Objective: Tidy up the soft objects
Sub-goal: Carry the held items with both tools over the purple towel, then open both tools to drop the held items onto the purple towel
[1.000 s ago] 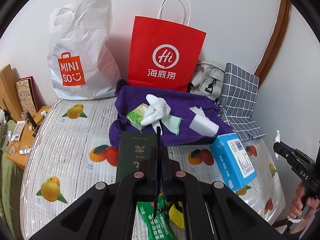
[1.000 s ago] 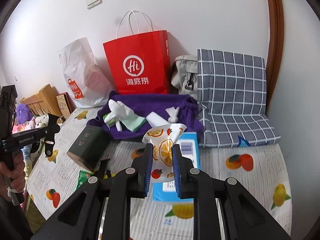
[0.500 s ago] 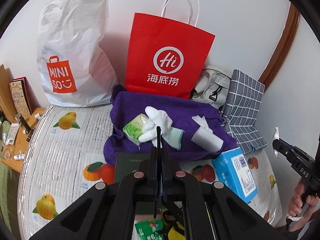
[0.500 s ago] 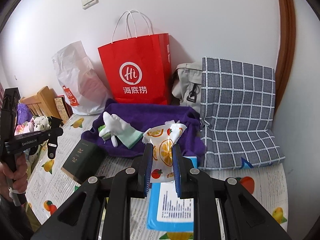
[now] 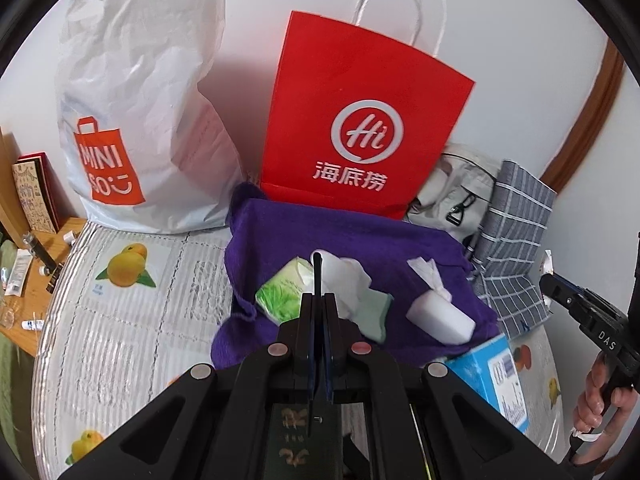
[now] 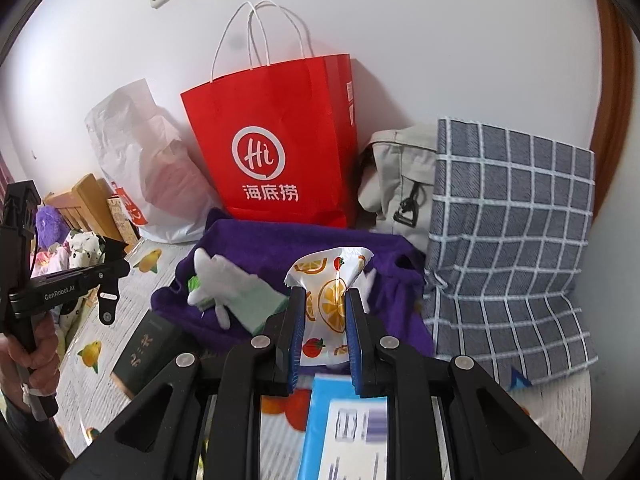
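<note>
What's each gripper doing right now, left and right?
Left gripper: shut, nothing between the jaws.
Right gripper: shut on the fruit-print packet.

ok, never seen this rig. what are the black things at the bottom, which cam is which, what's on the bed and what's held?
No robot arm here: a person holds a handheld two-finger gripper in each hand, with a fisheye camera on each looking along its fingers. In the left wrist view, the left gripper is shut with nothing between its fingers. In the right wrist view, the right gripper is shut on a fruit-print packet. On the fruit-print cover lies a purple towel carrying a white glove, a green tissue pack and a white tissue pack. Nearby are a blue box, a dark green book and a red paper bag.
</note>
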The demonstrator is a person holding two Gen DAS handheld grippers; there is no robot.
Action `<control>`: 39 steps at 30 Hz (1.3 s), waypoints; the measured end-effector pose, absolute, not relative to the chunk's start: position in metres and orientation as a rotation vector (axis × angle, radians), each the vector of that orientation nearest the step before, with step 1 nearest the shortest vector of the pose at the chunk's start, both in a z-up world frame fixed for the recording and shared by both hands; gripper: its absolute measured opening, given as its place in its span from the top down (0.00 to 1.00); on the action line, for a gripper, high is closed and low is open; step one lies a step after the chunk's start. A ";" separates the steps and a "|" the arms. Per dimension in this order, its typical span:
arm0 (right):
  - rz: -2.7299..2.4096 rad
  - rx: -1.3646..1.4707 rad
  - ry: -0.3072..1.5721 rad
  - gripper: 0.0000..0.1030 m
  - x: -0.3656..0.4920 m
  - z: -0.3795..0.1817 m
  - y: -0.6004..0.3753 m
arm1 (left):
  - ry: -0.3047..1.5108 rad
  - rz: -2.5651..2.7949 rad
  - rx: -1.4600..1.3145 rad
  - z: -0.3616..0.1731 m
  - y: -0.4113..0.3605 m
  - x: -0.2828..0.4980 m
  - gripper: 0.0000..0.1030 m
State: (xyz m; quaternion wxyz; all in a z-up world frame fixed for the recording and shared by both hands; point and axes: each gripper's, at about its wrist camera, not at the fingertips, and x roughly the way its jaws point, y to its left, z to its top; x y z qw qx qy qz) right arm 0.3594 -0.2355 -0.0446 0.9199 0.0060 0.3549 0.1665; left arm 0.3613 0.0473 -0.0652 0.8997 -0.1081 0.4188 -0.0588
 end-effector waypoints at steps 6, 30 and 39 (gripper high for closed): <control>0.351 -0.006 0.767 0.81 0.393 -0.061 -0.230 | 0.891 -0.121 -0.254 -0.080 0.052 0.391 0.96; 0.321 -0.059 1.098 0.79 0.453 -0.162 -0.236 | 1.007 -0.090 -0.283 -0.142 0.061 0.446 0.96; 0.333 -0.087 1.073 0.73 0.450 -0.158 -0.231 | 1.042 -0.130 -0.311 -0.156 0.053 0.452 0.96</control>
